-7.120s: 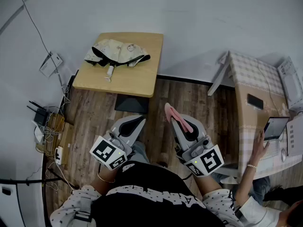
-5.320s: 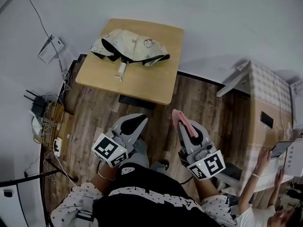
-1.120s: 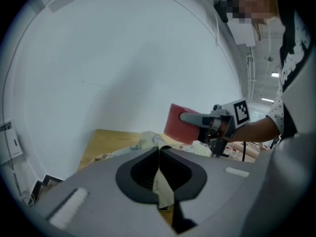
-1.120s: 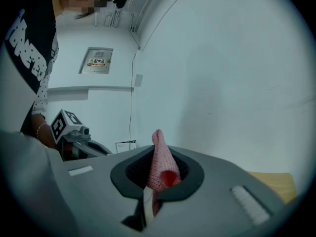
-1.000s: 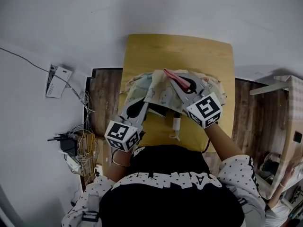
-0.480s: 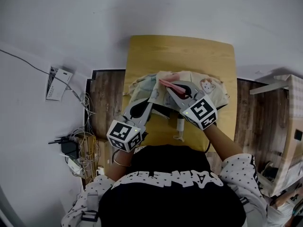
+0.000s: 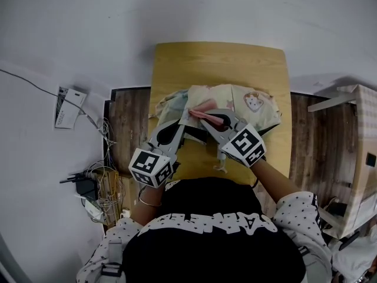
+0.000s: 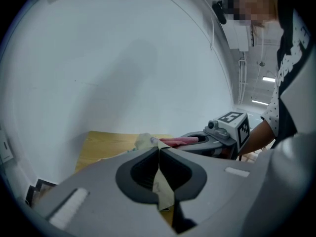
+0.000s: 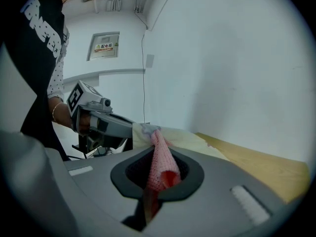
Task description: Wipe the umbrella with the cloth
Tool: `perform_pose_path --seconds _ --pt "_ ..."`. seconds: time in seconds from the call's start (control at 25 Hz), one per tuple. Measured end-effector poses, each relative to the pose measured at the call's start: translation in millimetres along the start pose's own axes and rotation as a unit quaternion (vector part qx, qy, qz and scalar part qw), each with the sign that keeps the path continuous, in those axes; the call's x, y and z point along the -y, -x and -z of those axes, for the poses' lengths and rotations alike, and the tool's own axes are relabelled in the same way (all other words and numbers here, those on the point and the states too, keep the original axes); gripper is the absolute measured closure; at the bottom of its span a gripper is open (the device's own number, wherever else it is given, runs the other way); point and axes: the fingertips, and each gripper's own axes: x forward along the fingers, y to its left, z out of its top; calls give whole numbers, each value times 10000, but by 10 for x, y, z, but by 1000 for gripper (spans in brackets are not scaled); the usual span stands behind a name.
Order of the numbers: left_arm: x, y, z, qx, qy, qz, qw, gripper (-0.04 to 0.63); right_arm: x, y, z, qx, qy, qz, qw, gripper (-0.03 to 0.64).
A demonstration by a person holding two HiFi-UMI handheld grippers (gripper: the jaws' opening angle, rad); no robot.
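Wooden table (image 7: 218,63) bears umbrella (image 7: 250,102); cables (image 7: 97,181) beside.

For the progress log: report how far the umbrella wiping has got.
Done: the left hand-held gripper pinches the umbrella canopy at its edge, and the right hand-held gripper grips the pink cloth. In hand: the cloth tip appears to meet the canopy beside that pinch. Left: apparently most of the canopy.

1. The table (image 7: 218,63) is viewed from steeply overhead by the head camera.
2. The left gripper view is taken low and close at the table's near-left corner, facing inward.
3. The right gripper view is aimed leftward across the table.
4. The umbrella (image 7: 253,102) is shared by all views.
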Motion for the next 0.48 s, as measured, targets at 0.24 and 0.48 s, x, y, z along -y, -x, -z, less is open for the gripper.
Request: perform_pose_path --seconds 0.24,0.48 --pt "-25 21 -11 -13 -26 -29 10000 591 -158 16 47 -57 -31 -148 9999 584" --pt "-32 8 -17 -34 -49 -7 10000 591 -270 48 76 -119 -42 -268 9996 584"
